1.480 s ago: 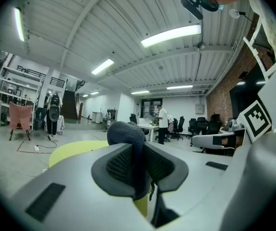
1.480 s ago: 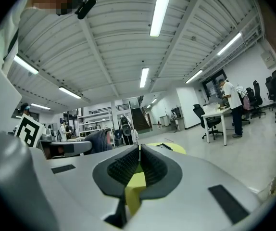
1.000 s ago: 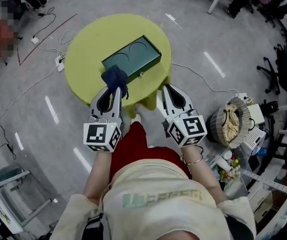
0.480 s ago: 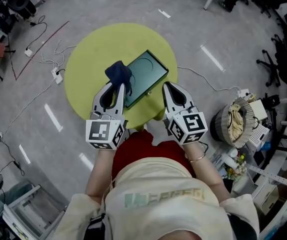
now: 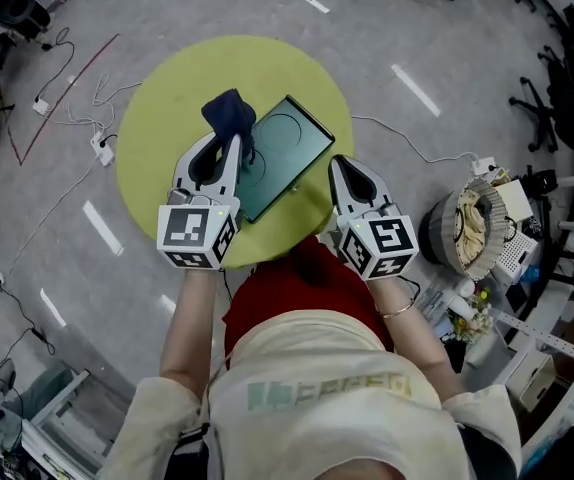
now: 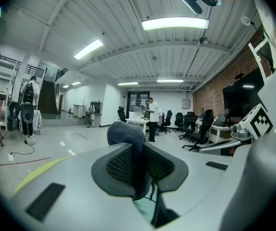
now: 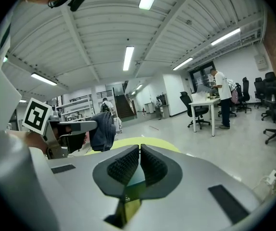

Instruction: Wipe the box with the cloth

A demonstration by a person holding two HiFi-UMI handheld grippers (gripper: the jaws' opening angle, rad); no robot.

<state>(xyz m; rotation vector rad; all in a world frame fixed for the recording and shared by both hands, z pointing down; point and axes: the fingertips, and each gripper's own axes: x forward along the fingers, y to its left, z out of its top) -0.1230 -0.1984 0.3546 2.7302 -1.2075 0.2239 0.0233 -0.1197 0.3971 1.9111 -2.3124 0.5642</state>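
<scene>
A flat dark green box point(image 5: 280, 155) lies on the round yellow-green table point(image 5: 167, 118). My left gripper point(image 5: 229, 143) is shut on a dark blue cloth point(image 5: 229, 115), which bunches up past its fingertips over the box's left edge. The same cloth point(image 6: 127, 134) shows pinched between the black pads in the left gripper view. My right gripper point(image 5: 339, 171) is shut with nothing in it, just off the box's right corner at the table's near edge. In the right gripper view the cloth point(image 7: 102, 130) hangs at the left.
Cables and a power strip point(image 5: 101, 144) lie on the floor left of the table. A round basket point(image 5: 464, 234) and shelves of clutter stand at the right. Office chairs point(image 5: 562, 78) stand at the far right. A person point(image 7: 221, 98) stands at a far desk.
My left gripper has carried the cloth forward and left along the box's left side. The right gripper has moved forward a little. The head view has shifted, so the table sits lower in it.
</scene>
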